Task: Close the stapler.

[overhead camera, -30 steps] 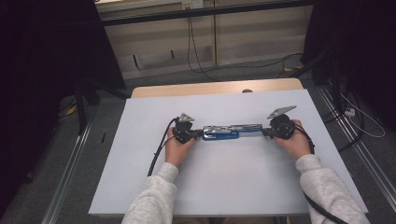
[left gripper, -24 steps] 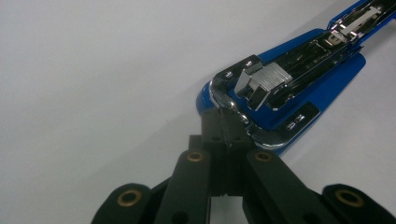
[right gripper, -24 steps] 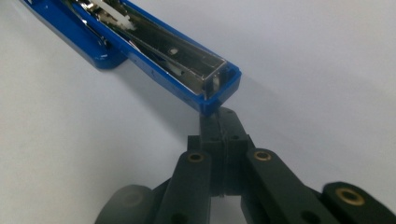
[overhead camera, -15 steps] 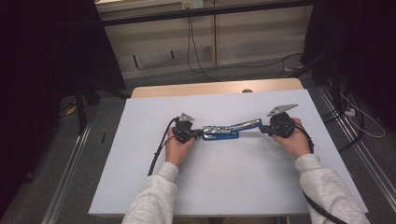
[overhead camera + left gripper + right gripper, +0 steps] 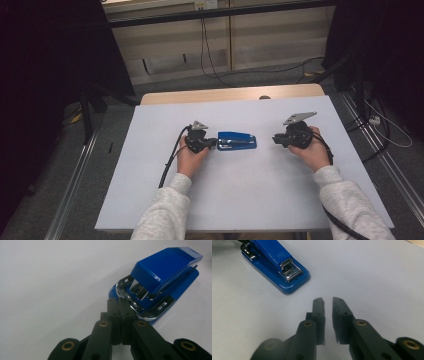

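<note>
my left claw (image 5: 119, 305) pinched the blue stapler's (image 5: 237, 141) near-left end; my right claw (image 5: 327, 305) hung barely parted, empty.

Stapler (image 5: 237, 141) sole obstacle on my white table (image 5: 150, 190). Left gripper (image 5: 214, 143) blocks its left end, jaws touching it. Open sheet right of stapler up to right gripper (image 5: 276, 139); near side, far side free.

Stapler (image 5: 237, 141) lies on the surface (image 5: 240, 200), near its middle. Left tool (image 5: 214, 143) touches its left end. Right tool (image 5: 276, 139) sits apart to its right.
</note>
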A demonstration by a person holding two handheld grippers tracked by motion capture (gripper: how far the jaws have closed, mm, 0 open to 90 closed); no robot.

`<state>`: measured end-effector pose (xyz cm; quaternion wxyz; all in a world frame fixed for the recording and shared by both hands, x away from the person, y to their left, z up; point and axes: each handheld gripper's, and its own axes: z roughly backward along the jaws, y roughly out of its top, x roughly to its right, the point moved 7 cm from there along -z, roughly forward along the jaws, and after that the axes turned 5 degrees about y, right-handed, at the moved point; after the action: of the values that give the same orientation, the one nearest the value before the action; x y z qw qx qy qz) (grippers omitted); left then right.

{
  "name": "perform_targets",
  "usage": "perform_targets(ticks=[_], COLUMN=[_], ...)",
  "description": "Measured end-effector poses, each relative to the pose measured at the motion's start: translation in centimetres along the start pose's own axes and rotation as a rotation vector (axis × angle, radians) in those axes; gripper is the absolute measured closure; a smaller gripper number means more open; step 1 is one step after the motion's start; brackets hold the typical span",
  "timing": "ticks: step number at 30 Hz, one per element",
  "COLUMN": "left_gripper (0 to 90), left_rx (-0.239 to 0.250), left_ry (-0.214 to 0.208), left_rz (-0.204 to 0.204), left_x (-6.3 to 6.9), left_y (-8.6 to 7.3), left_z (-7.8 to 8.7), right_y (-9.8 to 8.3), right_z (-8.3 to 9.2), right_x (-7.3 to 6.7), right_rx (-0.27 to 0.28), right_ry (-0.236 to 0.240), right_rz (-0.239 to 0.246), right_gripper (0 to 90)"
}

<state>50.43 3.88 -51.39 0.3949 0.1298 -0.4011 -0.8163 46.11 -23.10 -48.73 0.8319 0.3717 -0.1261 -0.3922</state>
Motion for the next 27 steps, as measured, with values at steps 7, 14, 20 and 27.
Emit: perform_targets(ticks=[7, 14, 20, 27], left_gripper=[70.7, 48.5, 34.6, 23.4], left_rx=[0.004, 0.001, 0.024, 0.043], left_ry=[0.022, -0.005, -0.035, -0.074], left_rz=[0.029, 0.049, 0.054, 0.025], left_x=[-0.8, -0.8, -0.8, -0.7], left_y=[0.2, -0.1, -0.5, -1.2], left_z=[0.7, 2.6, 4.8, 7.0], right_y=[-0.2, -0.2, -0.5, -1.3], right_z=[-0.2, 0.2, 0.8, 1.4], right_x=[-0.3, -1.1, -1.9, -2.8], right_rx=[0.020, 0.038, 0.033, 0.025], right_ry=[0.033, 0.058, 0.056, 0.065], right_rz=[-0.053, -0.089, -0.091, -0.103], right_gripper=[63.7, 52.1, 43.2, 33.2])
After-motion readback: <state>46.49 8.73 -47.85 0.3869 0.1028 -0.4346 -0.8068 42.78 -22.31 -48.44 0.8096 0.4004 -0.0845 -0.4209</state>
